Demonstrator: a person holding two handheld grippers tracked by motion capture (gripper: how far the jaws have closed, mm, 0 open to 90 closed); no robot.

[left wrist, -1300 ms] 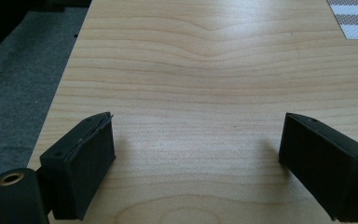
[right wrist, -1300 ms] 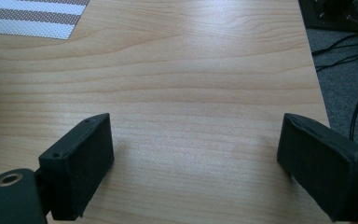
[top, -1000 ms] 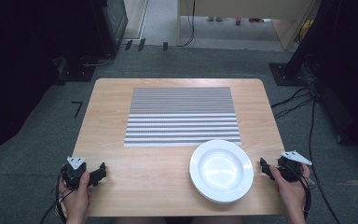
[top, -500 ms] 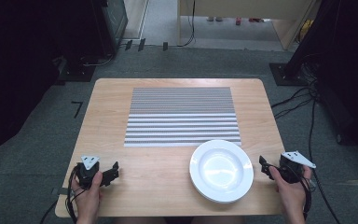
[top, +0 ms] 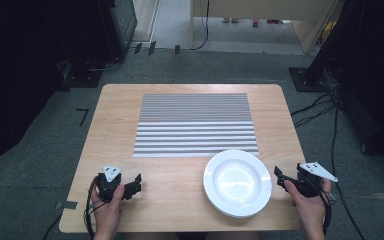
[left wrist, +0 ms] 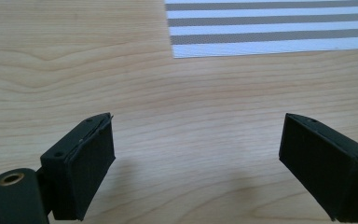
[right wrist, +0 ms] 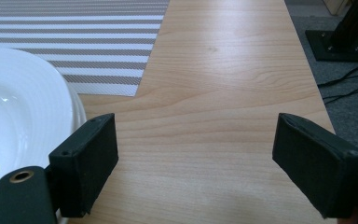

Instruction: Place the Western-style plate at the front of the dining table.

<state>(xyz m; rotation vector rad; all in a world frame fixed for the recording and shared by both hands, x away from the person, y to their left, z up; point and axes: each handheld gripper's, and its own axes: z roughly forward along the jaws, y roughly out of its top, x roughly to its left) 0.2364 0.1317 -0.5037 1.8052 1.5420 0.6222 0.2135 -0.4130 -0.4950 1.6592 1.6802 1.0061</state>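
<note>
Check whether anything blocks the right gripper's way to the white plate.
Nothing visible does. The right gripper, jaws wide open and empty, sits just right of the white plate, with bare wooden table between them. In the right gripper view the plate's rim is beside the left jaw.

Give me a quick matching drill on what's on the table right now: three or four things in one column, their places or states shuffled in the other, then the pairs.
Things:
1. white plate
2. striped mat
3. left tongs
4. right tongs

Places or states:
A. open over bare wood at the table's near left
B. flat across the middle and far part of the table
C. open just right of the plate's rim
D. near right of the table, its far edge overlapping the mat

Pairs: 1-D, 2-B, 3-A, 4-C
</note>
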